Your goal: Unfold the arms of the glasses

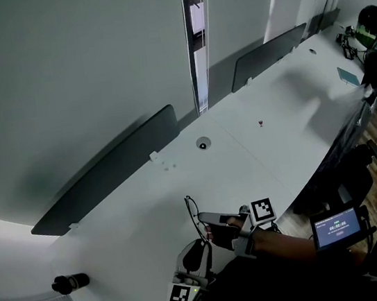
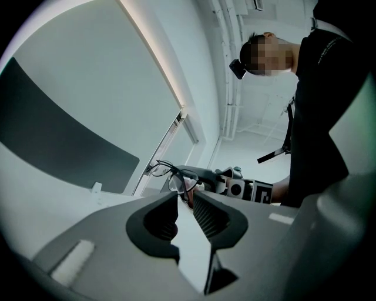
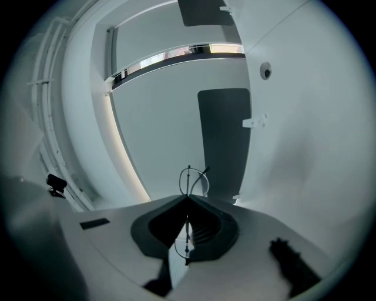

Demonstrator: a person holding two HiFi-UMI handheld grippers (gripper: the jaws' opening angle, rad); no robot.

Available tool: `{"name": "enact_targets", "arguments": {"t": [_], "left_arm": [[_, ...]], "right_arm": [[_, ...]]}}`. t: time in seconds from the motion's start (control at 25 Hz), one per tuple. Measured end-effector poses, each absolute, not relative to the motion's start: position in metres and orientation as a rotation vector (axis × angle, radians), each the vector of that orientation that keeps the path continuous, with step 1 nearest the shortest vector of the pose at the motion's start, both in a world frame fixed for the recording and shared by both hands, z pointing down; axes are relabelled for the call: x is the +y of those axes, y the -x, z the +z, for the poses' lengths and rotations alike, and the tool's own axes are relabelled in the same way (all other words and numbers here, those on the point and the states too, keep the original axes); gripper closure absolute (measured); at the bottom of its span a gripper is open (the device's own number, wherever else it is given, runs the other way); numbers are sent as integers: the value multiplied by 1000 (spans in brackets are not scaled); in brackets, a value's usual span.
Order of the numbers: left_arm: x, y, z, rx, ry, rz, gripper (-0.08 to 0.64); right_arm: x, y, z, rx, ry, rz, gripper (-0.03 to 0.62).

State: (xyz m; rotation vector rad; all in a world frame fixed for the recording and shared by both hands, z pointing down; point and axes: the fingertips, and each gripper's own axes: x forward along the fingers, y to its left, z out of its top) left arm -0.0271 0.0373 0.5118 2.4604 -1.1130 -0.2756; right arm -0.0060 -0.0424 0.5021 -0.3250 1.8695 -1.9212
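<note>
holding the glasses (image 3: 194, 182) up over the near edge of the desk (image 1: 257, 143), pinched tight by the frame in the right gripper (image 3: 188, 199), with left gripper (image 2: 185, 195) jaws narrowly apart at a reddish arm tip (image 2: 189, 199), grip there unclear, unfolding seemingly only starting.

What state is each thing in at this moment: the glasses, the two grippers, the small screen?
glasses: held up edge-on, one arm angled out from the frame.
right gripper: shut on the glasses.
left gripper: jaws a little apart, close to the glasses, no clear grip.
screen: lit.
</note>
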Motion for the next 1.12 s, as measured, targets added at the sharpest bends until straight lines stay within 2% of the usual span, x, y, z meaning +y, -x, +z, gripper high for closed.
{"name": "enact_targets", "arguments": {"t": [0.2, 0.36, 0.6, 0.88, 1.12], "left_arm": [[38, 36, 510, -1140, -2452, -275, 476], [39, 33, 512, -1125, -2464, -292, 522], [40, 35, 510, -1115, -2459, -306, 525], [33, 92, 503, -1317, -2337, -496, 534], [35, 122, 507, -1393, -2321, -439, 538]], "right_arm": [[-41, 10, 506, 1890, 333, -1923, 583], [-40, 8, 507, 1881, 334, -1933, 583], [-39, 6, 506, 1887, 328, -1930, 583], [-34, 1, 514, 1934, 308, -1962, 583], [-21, 3, 516, 2001, 251, -1993, 583]]}}
